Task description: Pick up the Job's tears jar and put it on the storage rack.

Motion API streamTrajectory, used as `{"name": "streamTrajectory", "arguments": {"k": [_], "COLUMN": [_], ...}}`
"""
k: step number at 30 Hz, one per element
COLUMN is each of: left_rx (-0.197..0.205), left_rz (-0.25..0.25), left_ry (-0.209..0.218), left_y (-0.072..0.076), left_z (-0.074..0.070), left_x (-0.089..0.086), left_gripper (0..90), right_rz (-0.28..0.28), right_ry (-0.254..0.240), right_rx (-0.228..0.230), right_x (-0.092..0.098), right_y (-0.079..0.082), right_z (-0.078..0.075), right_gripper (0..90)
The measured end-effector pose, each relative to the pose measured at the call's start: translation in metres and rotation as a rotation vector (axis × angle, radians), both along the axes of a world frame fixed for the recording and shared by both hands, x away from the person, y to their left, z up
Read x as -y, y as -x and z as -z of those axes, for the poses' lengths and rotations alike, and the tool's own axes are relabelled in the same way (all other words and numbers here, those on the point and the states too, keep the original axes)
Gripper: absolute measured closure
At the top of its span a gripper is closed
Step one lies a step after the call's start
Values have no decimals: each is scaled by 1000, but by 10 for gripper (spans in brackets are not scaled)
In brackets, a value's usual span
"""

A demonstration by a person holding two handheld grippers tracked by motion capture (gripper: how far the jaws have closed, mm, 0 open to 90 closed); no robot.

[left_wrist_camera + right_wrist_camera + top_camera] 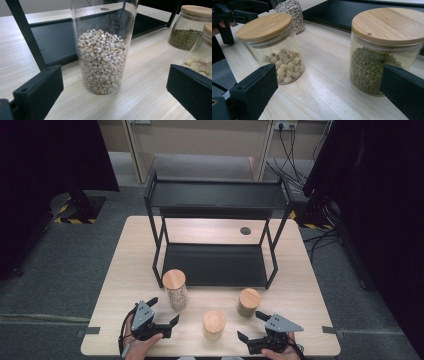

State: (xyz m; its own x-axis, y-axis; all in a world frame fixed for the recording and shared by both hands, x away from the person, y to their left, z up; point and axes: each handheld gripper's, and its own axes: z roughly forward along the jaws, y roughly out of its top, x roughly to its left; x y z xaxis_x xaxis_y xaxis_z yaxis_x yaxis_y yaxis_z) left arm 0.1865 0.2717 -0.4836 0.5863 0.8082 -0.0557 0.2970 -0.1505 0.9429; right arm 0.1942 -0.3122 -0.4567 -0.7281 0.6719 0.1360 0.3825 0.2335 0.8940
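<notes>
Three glass jars with wooden lids stand on the light wooden table. The tall jar of pale grains is right ahead of my left gripper, whose jaws stand open and apart from it. A short jar of white seeds and a jar of green beans stand in front of my right gripper, which is open with bare table between its jaws. Neither gripper touches a jar.
A black two-tier metal rack stands at the middle and back of the table, its lower tray just behind the jars. A round cable hole lies under the rack. In the right gripper view the left gripper is at top left.
</notes>
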Motion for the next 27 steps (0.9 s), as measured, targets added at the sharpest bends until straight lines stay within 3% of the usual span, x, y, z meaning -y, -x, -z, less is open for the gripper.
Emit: {"name": "streamTrajectory", "arguments": {"k": [27], "left_rx": [-4], "left_rz": [-7], "left_ry": [-5], "left_y": [-1], "left_z": [-1], "left_x": [1], "left_gripper": [4], "right_rz": [-8], "right_ry": [-4], "right_rx": [-5], "right_x": [-2], "right_y": [0], "right_z": [1], "right_gripper": [20]}}
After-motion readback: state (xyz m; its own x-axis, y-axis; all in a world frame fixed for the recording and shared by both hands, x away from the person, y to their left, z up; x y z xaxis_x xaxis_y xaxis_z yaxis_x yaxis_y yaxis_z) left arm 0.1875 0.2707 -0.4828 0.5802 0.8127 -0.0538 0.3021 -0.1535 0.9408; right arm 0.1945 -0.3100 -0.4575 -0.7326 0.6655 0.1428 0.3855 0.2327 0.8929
